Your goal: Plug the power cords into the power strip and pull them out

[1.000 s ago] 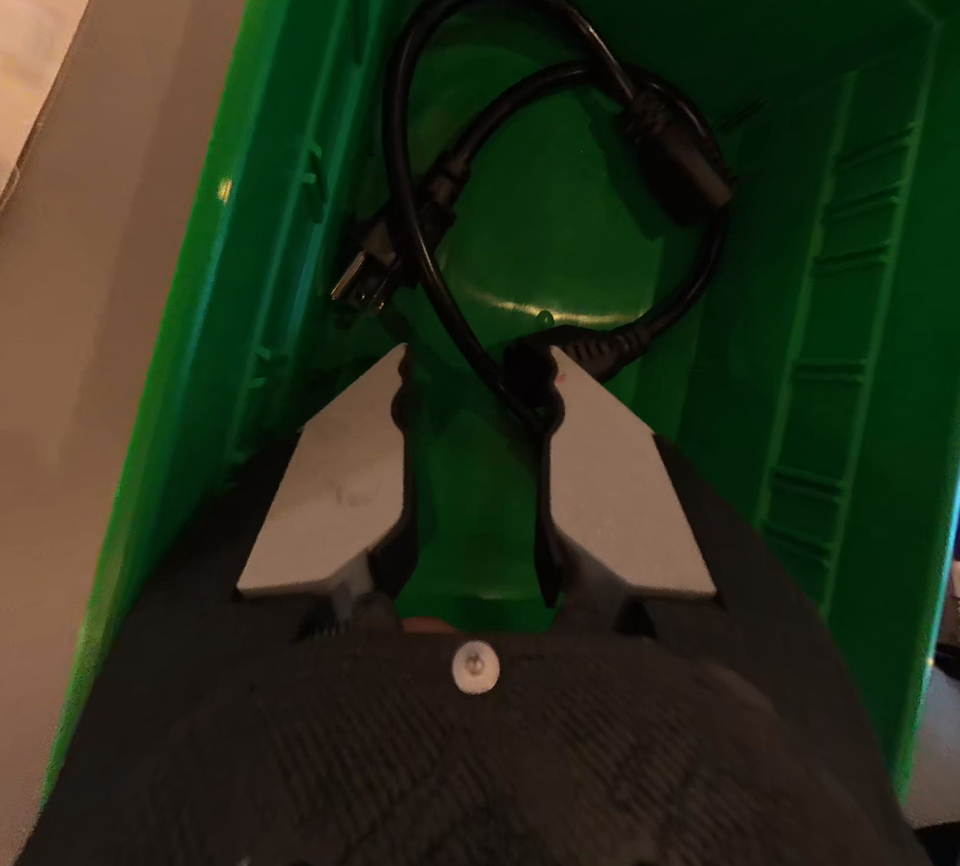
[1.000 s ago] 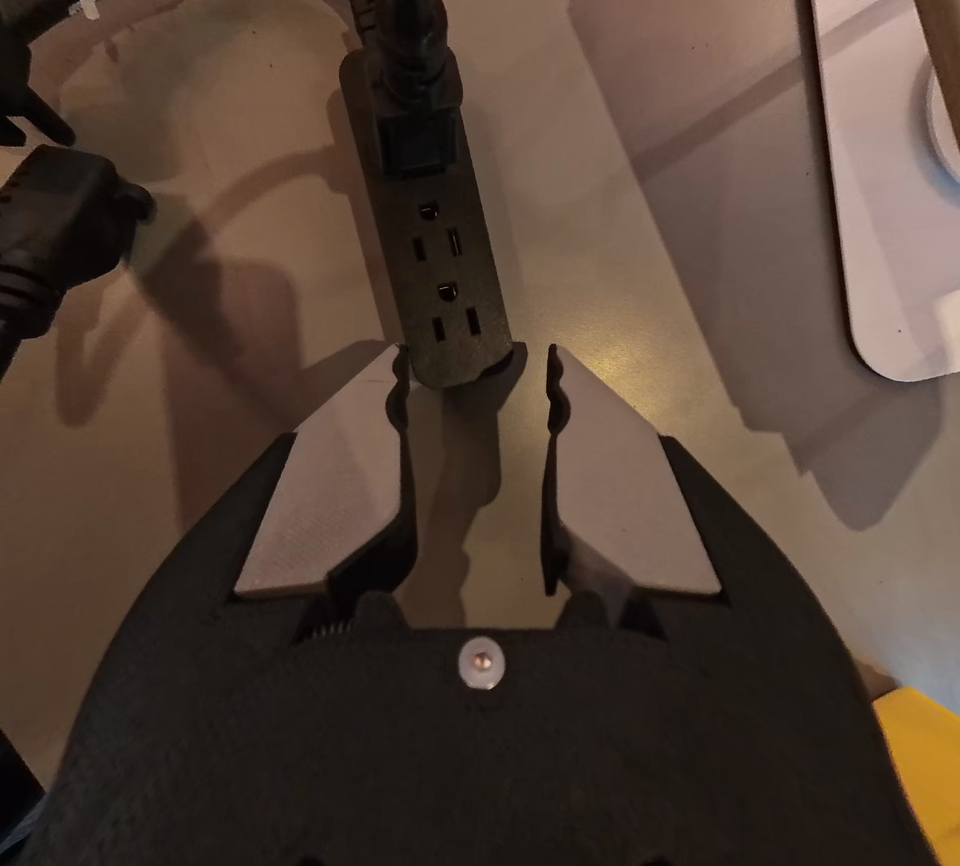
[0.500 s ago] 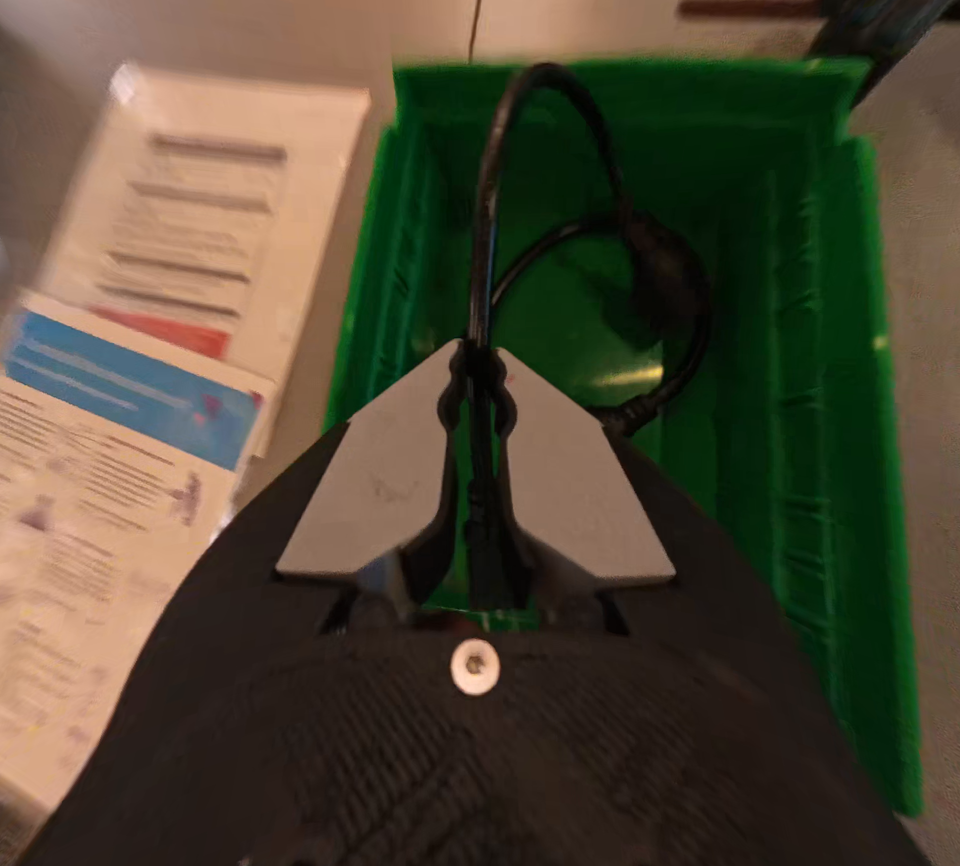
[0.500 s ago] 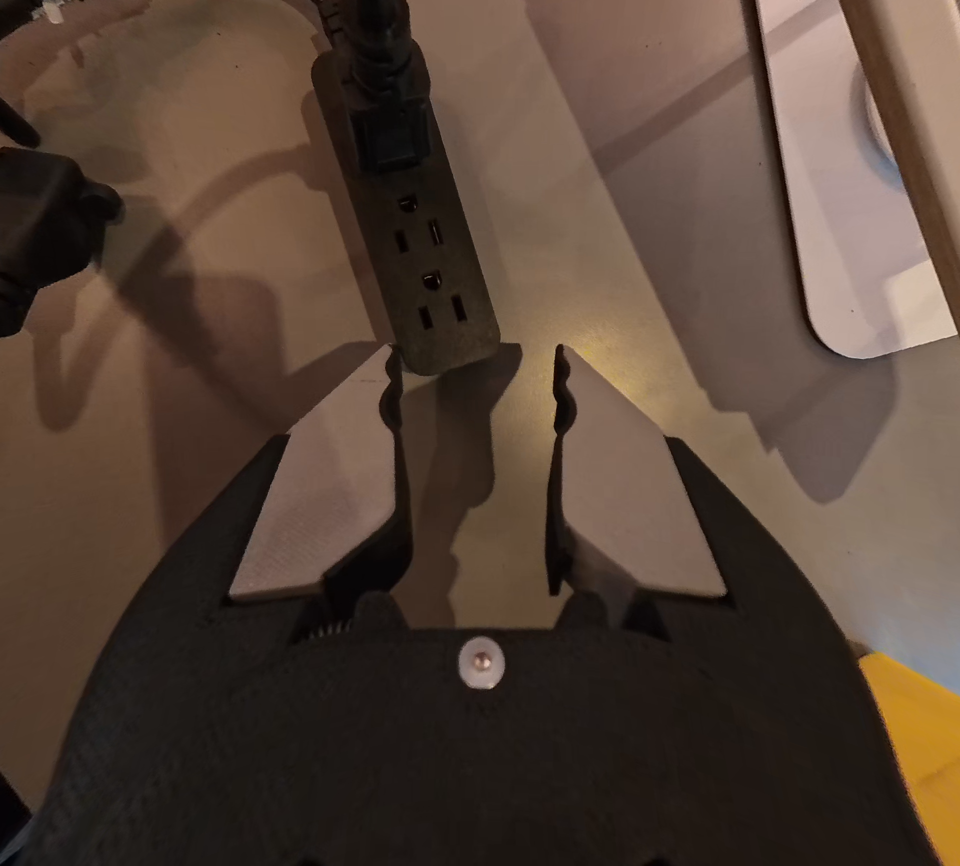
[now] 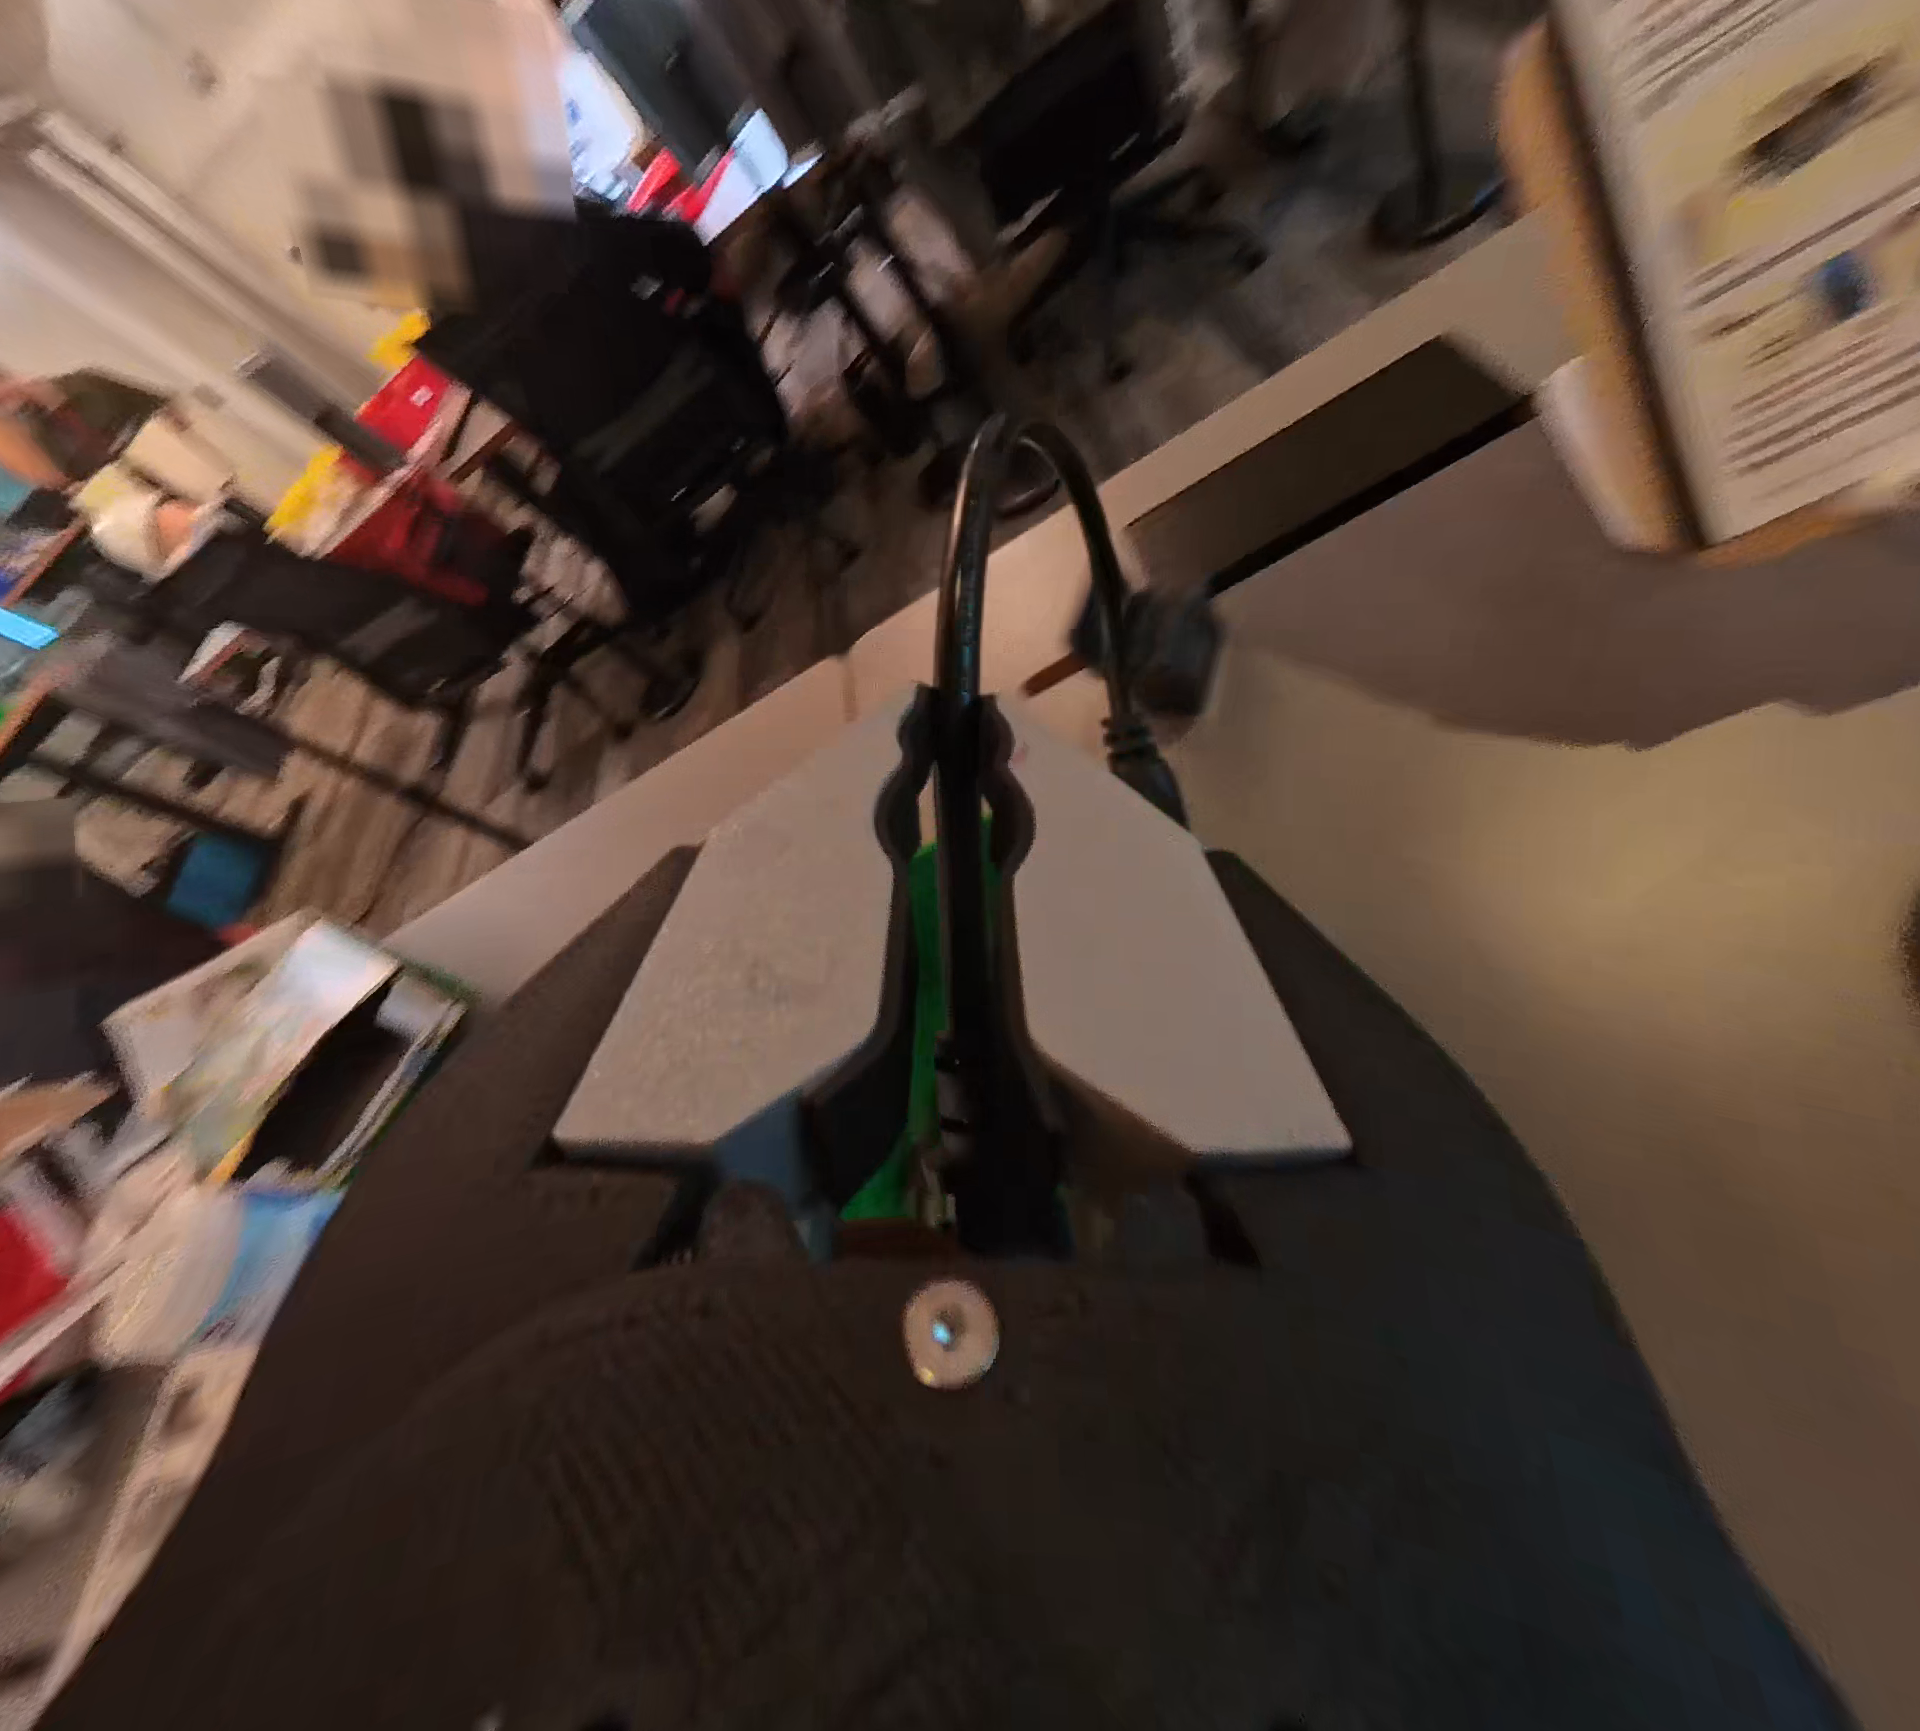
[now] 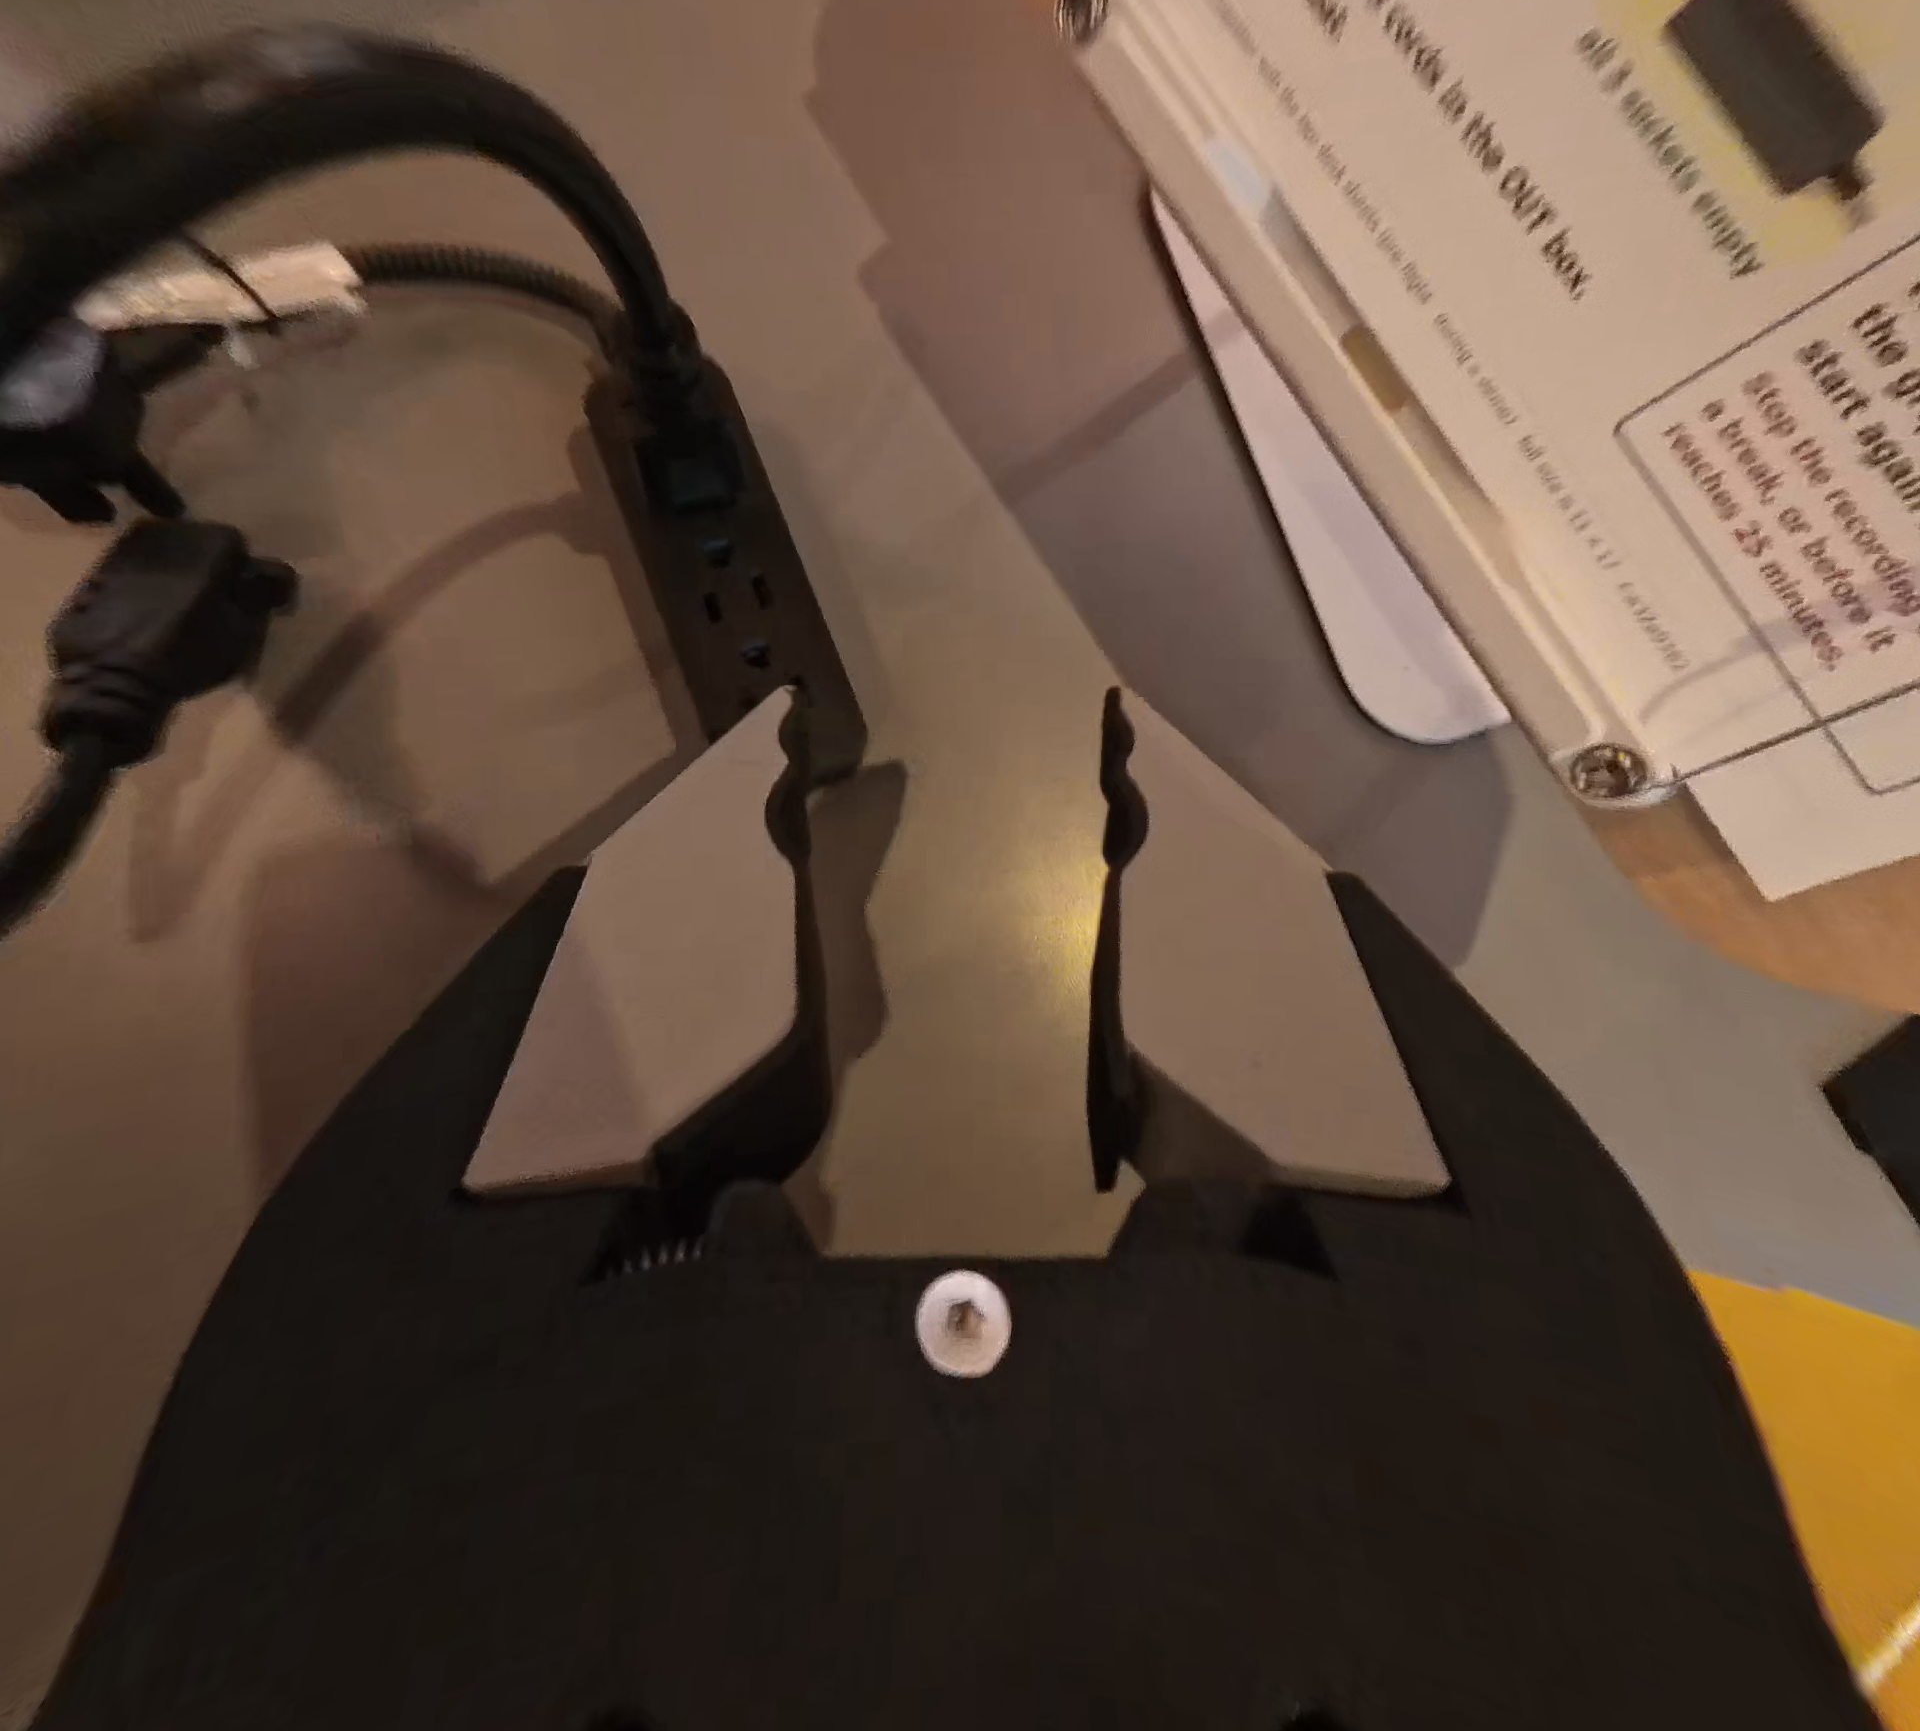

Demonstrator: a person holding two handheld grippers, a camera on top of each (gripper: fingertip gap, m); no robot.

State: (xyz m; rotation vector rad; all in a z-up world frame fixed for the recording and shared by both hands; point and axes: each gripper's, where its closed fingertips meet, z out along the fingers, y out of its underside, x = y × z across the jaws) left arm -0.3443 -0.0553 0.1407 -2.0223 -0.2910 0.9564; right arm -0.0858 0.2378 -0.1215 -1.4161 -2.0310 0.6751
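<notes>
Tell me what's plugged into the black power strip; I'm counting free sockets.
One black plug sits in the far socket of the power strip. Two sockets nearer show empty; the right gripper's finger covers the strip's near end.

The left wrist view looks along its fingers (image 5: 790, 954), tilted, across the table (image 5: 1558, 954) toward a blurred room. The right wrist view looks steeply down, close above the same table (image 6: 987, 1006).

The left gripper's (image 5: 958, 715) fingers (image 5: 774, 943) pinch a looping black power cord (image 5: 966, 559).
</notes>
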